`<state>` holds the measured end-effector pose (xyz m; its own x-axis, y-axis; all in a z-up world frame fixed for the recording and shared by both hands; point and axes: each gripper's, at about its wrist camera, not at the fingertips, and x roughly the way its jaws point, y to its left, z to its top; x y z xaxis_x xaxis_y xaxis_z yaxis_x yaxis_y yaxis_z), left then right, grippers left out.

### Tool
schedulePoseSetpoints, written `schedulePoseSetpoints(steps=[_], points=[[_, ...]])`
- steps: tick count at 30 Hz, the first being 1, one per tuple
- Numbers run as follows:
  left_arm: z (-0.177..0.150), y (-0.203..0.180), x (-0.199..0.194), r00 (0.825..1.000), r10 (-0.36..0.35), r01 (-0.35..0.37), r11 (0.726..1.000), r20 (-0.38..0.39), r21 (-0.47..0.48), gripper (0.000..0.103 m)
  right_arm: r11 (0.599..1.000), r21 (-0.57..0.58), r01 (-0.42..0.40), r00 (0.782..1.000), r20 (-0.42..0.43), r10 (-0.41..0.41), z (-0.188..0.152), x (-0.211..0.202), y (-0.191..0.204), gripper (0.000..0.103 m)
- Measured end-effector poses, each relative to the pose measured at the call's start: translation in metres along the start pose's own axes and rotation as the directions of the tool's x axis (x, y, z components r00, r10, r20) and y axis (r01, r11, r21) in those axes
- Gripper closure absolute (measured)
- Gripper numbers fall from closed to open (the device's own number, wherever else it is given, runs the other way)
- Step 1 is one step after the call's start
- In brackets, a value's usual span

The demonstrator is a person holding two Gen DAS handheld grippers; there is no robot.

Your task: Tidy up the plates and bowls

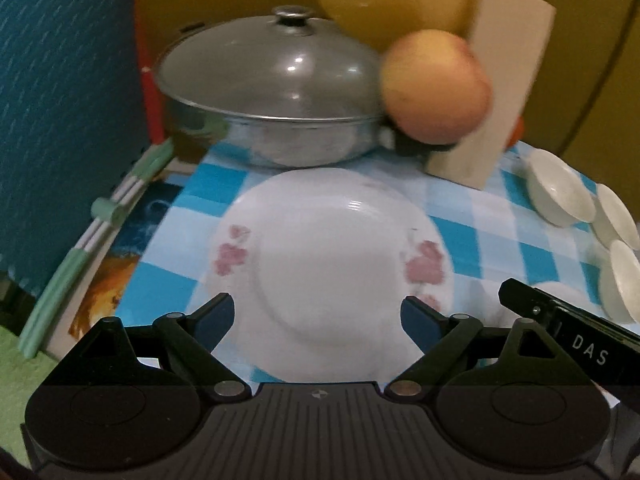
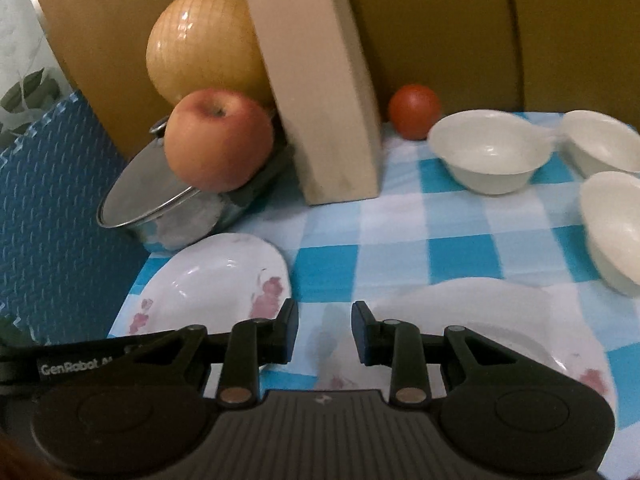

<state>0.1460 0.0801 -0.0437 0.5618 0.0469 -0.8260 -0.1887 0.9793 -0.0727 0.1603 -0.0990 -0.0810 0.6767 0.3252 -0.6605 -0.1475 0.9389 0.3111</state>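
On the blue-checked tablecloth [image 2: 400, 216], the floral plate [image 1: 320, 256] lies flat before the lidded pot [image 1: 272, 92]. Our left gripper [image 1: 318, 316] hangs wide open and empty above its near rim, so we should straddle that rim squarely. Our right gripper [image 2: 325, 332], narrowly parted and empty, waits beside a second plate [image 2: 480, 312], white bowls [image 2: 488, 152] beyond.

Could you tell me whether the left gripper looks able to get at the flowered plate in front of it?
Probably yes: the left gripper is open above the flowered plate, with nothing lying between.

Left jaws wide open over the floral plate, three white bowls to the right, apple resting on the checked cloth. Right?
Not quite. The apple rests on the pot, not the cloth, as the right wrist view shows. Left gripper open over the floral plate, bowls right: correct.
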Motion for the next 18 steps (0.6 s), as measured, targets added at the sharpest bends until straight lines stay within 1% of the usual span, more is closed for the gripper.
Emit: schedulePoseSetpoints(steps=[5, 9, 14, 18], points=[[0.007, 0.021, 0.006, 1.0, 0.029, -0.029, 0.998, -0.008, -0.049, 0.009, 1.0, -0.02, -0.011, 1.0, -0.005, 0.011, 0.007, 0.018, 0.012, 0.074], [0.011, 0.037, 0.013, 0.999, 0.038, -0.04, 0.996, -0.02, -0.085, 0.009, 0.999, -0.036, -0.013, 1.0, -0.015, 0.013, 0.008, 0.025, 0.018, 0.074], [0.016, 0.042, 0.017, 0.999, 0.032, -0.034, 0.994, -0.023, -0.108, 0.009, 1.0, -0.026, -0.013, 0.999, -0.032, 0.012, 0.006, 0.036, 0.02, 0.074], [0.013, 0.041, 0.021, 0.999, 0.04, -0.042, 0.994, -0.026, -0.097, 0.009, 0.999, -0.027, -0.018, 0.999, -0.045, 0.017, 0.006, 0.044, 0.023, 0.074]])
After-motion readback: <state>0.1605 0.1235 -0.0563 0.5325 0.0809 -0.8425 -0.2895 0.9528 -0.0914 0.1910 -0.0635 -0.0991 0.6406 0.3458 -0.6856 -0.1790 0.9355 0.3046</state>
